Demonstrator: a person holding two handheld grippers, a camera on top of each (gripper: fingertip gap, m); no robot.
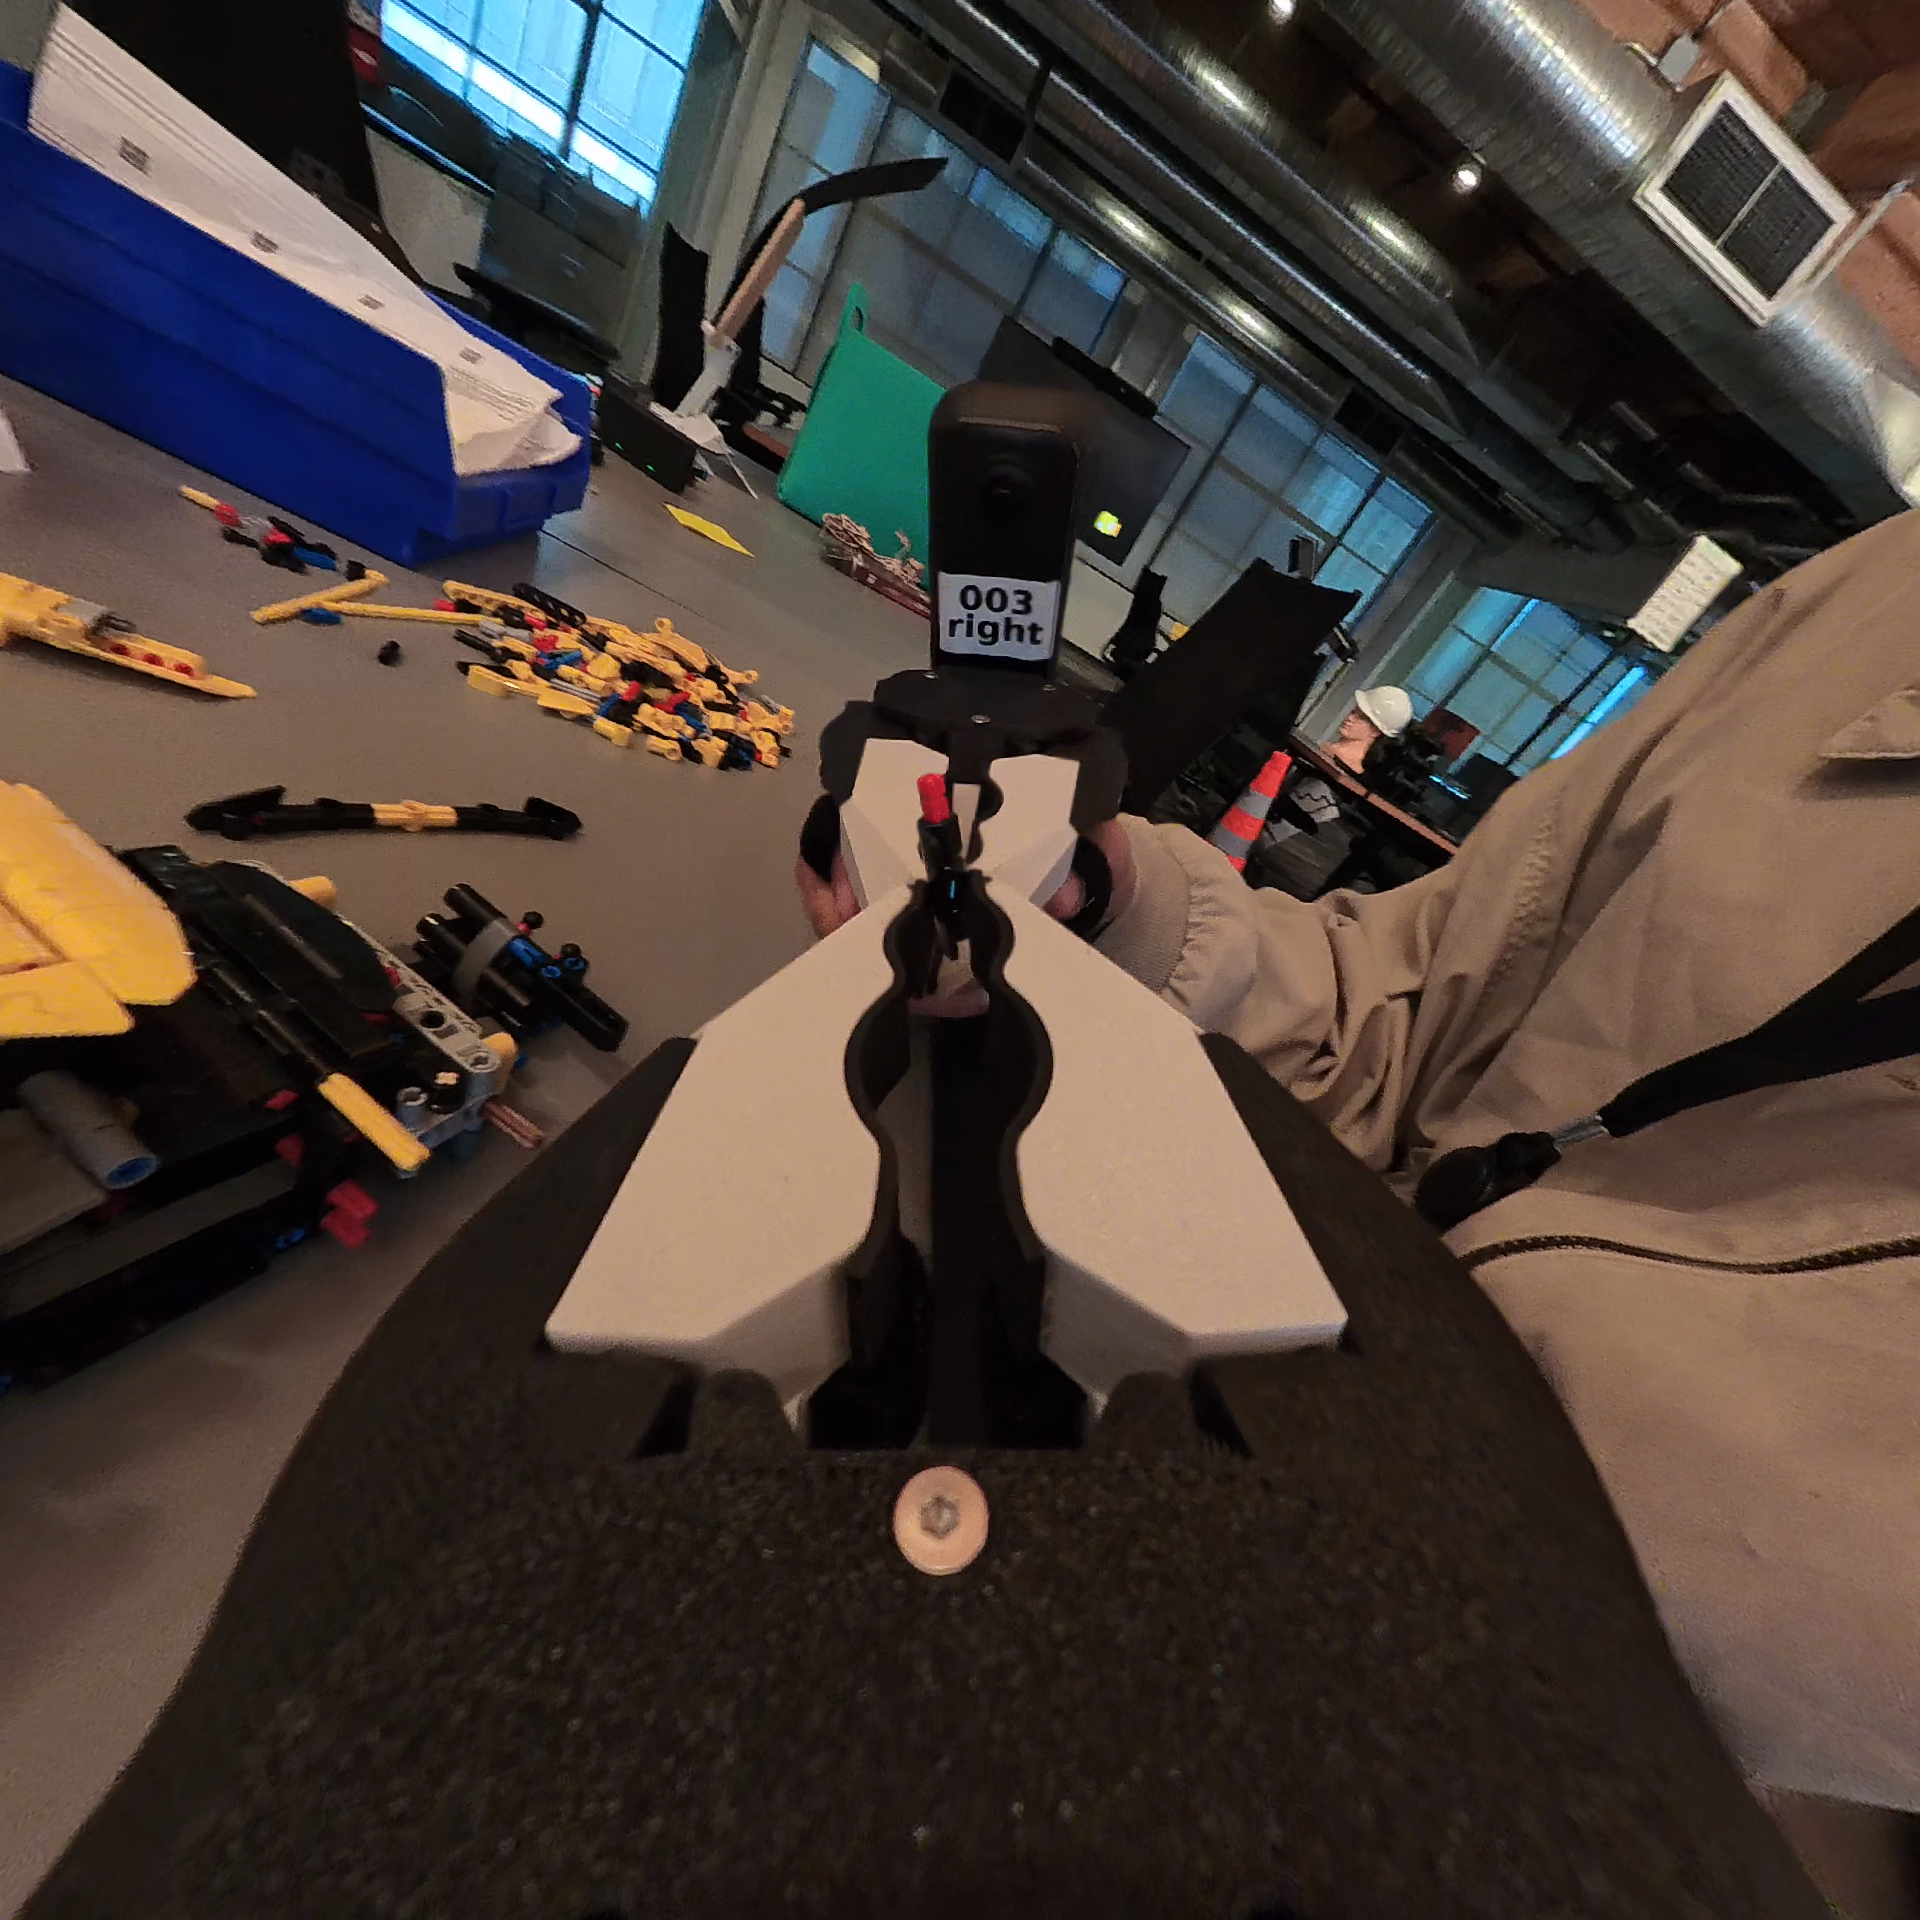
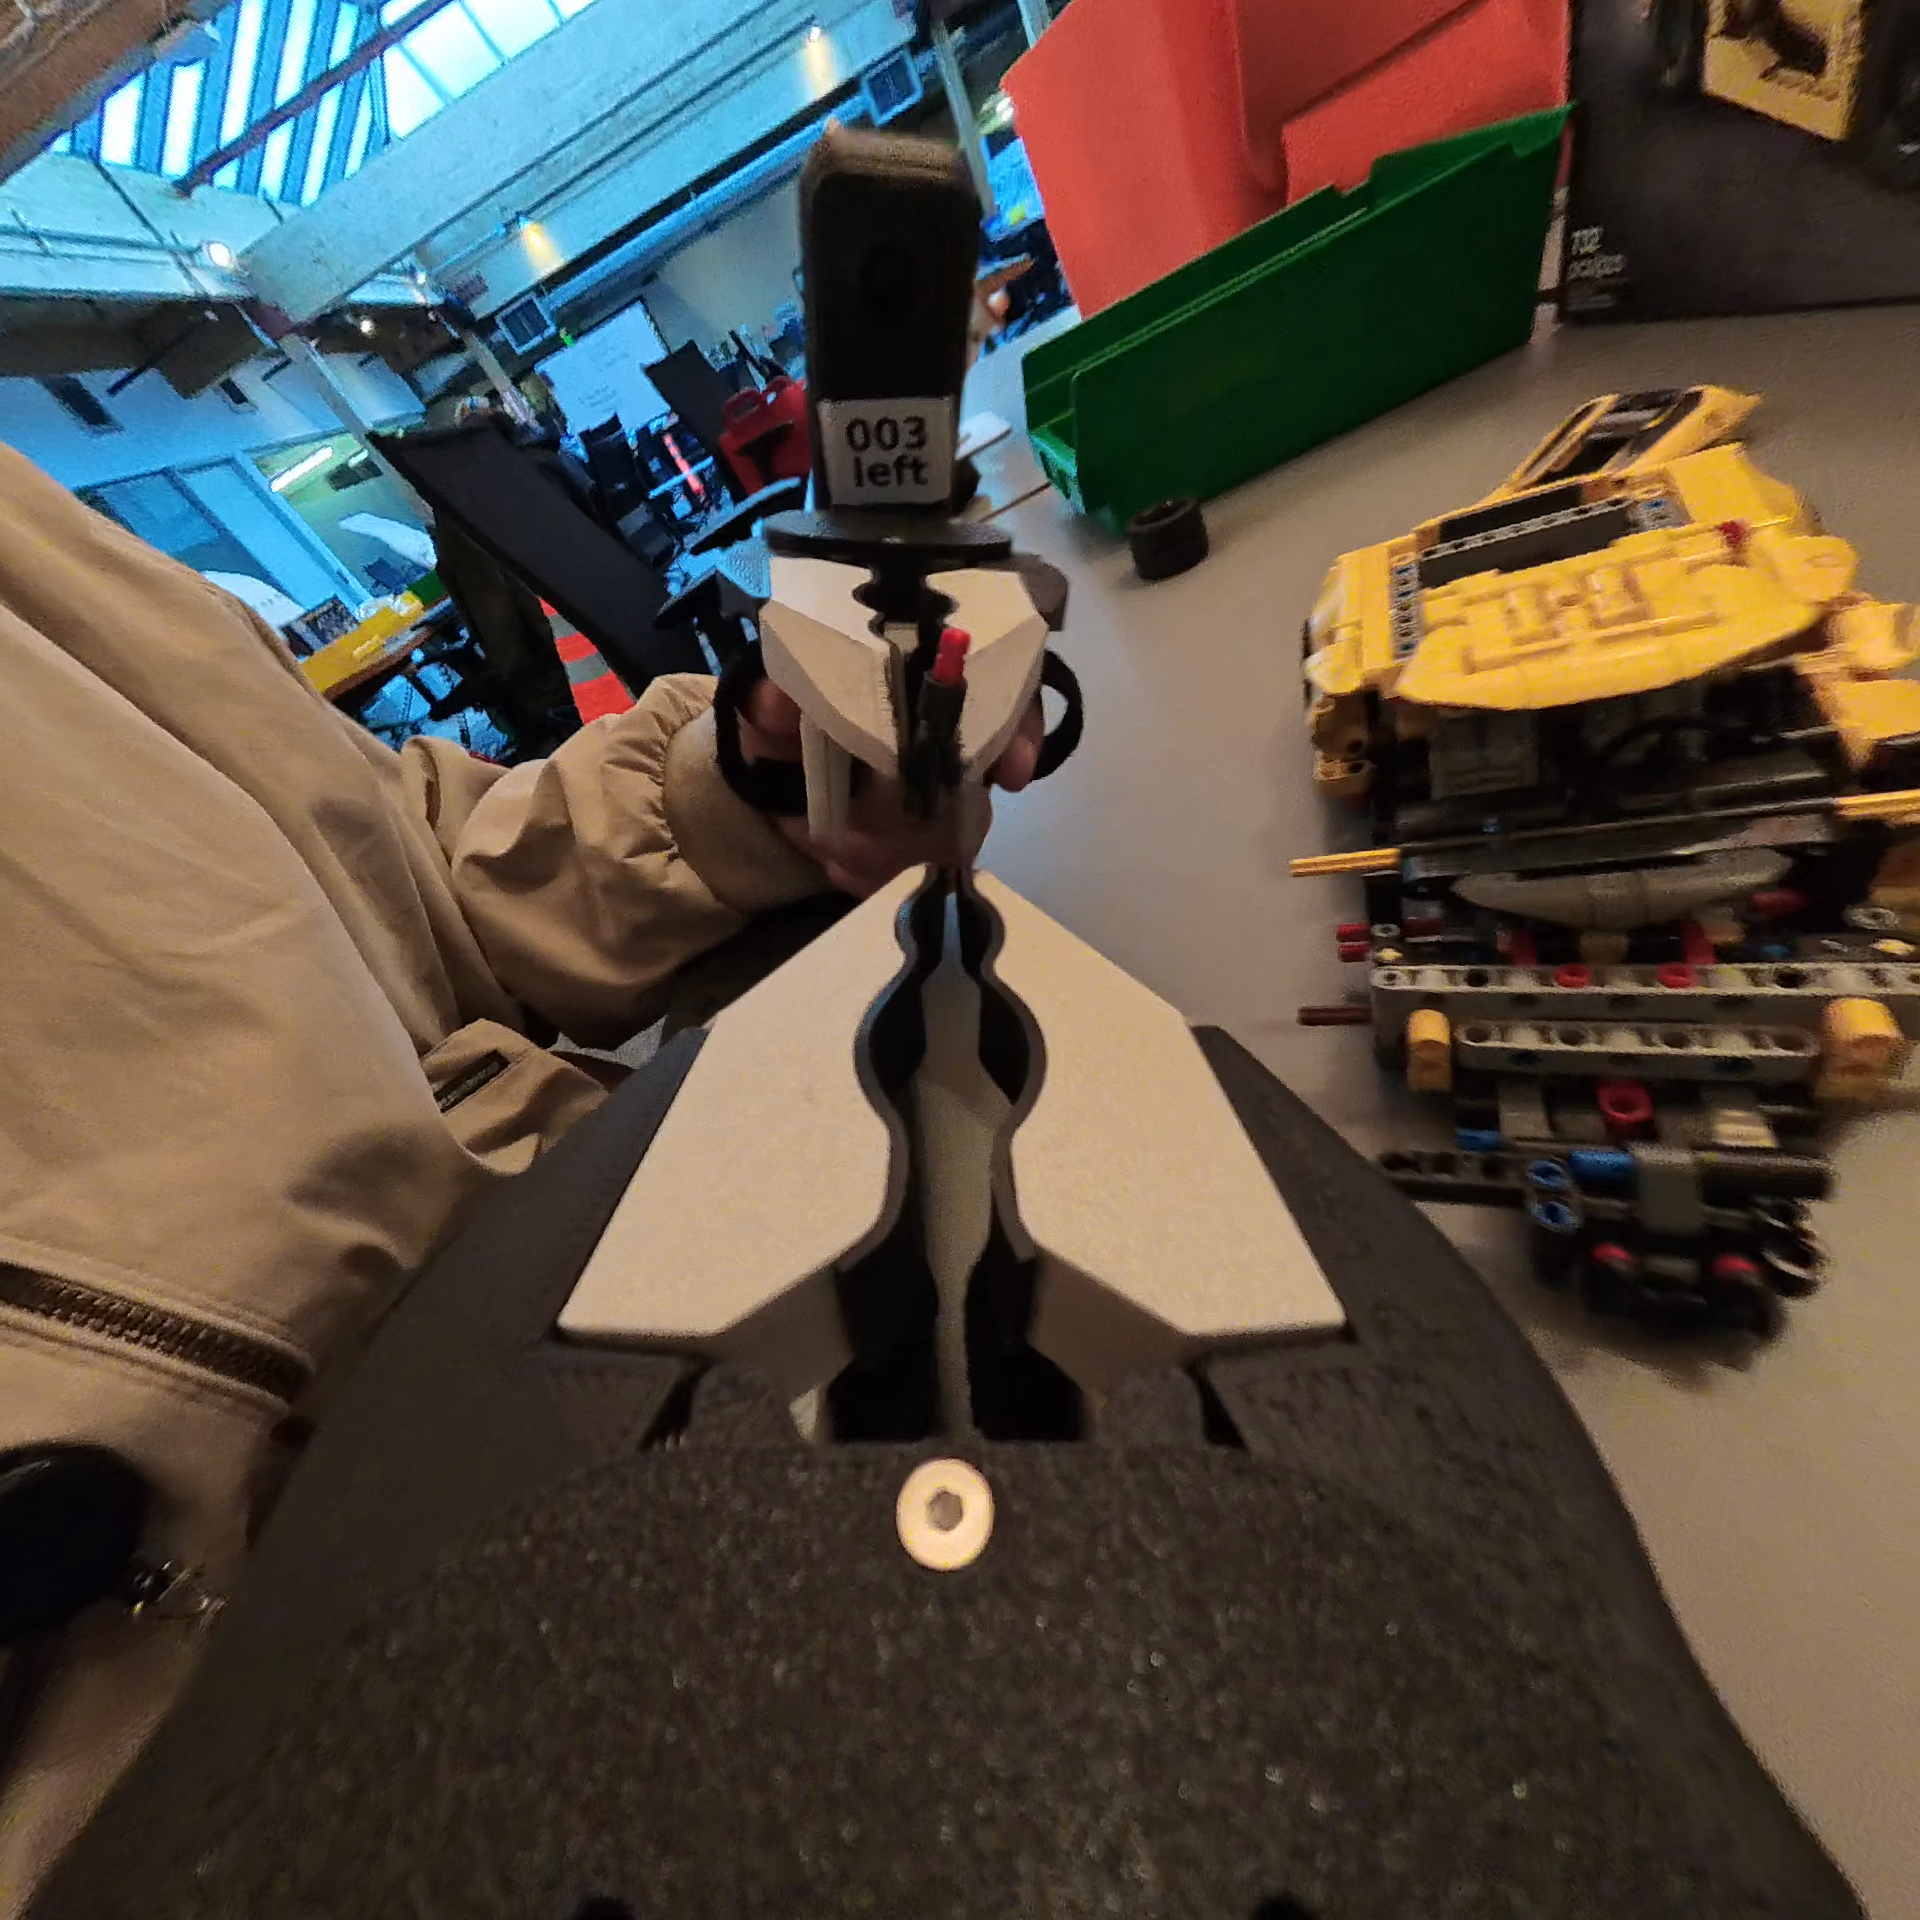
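My two grippers face each other tip to tip above a grey table [image 1: 675,894]. Between the tips stands a small black pin assembly with a red end [image 1: 932,800] and a blue spot. My left gripper [image 1: 945,909] is shut on its lower part. In the left wrist view the right gripper [image 1: 971,821] sits just behind the piece, jaws closed. In the right wrist view my right gripper [image 2: 940,873] is shut at the piece's lower end [image 2: 928,758]. The left gripper [image 2: 904,686] is behind it. Hands in beige sleeves [image 2: 582,831] hold both.
A yellow and black brick-built car model [image 1: 156,987] lies on the table and also shows in the right wrist view [image 2: 1579,665]. Loose yellow and black parts [image 1: 634,675] are piled behind. A blue bin [image 1: 260,343], a green bin [image 2: 1299,332], a red bin [image 2: 1247,135] and a black tyre [image 2: 1169,537] stand farther off. The tips of both grippers are at nearly the same place.
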